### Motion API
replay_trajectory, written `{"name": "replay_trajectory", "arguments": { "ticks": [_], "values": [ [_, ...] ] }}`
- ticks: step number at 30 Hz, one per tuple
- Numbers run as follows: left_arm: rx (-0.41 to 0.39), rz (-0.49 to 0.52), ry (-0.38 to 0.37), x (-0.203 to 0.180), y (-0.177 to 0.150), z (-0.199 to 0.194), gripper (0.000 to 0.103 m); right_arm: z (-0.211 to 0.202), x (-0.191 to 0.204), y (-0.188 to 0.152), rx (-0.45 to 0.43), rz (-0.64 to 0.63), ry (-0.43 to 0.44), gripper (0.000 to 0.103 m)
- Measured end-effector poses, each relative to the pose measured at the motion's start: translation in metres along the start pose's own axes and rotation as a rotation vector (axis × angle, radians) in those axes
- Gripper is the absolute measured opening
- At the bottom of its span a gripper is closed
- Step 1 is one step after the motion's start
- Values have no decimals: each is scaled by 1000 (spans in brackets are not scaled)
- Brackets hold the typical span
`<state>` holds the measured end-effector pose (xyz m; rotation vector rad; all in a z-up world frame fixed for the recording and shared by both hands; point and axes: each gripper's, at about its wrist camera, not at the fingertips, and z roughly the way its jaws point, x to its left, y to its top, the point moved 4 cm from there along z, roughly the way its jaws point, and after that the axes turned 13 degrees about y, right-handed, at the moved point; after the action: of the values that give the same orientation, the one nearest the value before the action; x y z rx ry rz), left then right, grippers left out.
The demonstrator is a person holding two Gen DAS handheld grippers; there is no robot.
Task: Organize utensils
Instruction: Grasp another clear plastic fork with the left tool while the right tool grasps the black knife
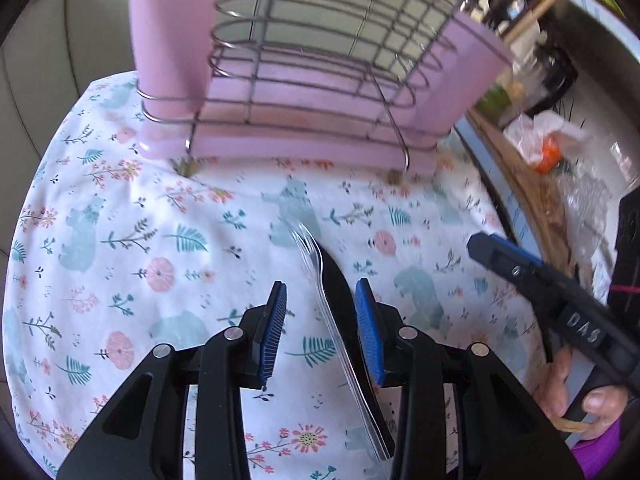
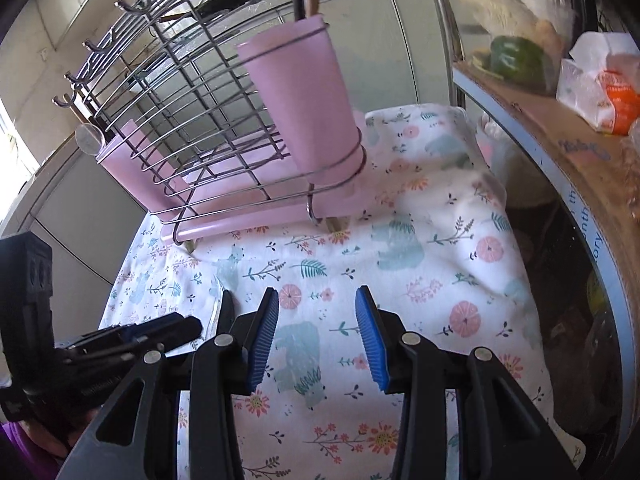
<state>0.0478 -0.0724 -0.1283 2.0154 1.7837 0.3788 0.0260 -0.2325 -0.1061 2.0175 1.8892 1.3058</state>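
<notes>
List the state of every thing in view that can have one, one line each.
Left gripper: open, astride the utensils, pads not pressing.
Right gripper: open, nothing between its fingers.
Clear plastic fork: lying flat on the floral cloth.
Black knife: lying flat beside the fork.
Pink cup: upright in the wire rack, holding handles.

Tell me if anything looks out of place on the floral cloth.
Yes: a clear plastic fork and a black utensil lie loose on the floral cloth, between the left gripper's open jaws, not in the pink rack.
</notes>
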Motion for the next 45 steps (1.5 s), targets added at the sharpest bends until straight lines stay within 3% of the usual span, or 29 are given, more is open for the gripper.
{"name": "replay_trajectory", "arguments": {
  "ticks": [4, 11, 17, 35, 42, 43, 45],
  "values": [
    [29, 17, 18, -8, -7, 11, 31, -3, -2, 0, -1, 3, 2, 40],
    [45, 18, 28, -11, -13, 20, 10, -3, -6, -2, 4, 13, 4, 40],
    [37, 4, 42, -6, -9, 18, 4, -2, -5, -4, 8, 14, 3, 40],
    [68, -53, 112, 54, -14, 0, 4, 7, -6, -9, 58, 66, 38, 40],
    [111, -67, 83, 65, -13, -1, 5, 14, -10, -11, 88, 112, 62, 40],
    [123, -74, 66, 64, -11, -1, 6, 14, -9, -12, 89, 112, 62, 40],
    [139, -82, 20, 62, -7, -2, 19, 14, -9, -12, 90, 110, 61, 40]
  ]
}}
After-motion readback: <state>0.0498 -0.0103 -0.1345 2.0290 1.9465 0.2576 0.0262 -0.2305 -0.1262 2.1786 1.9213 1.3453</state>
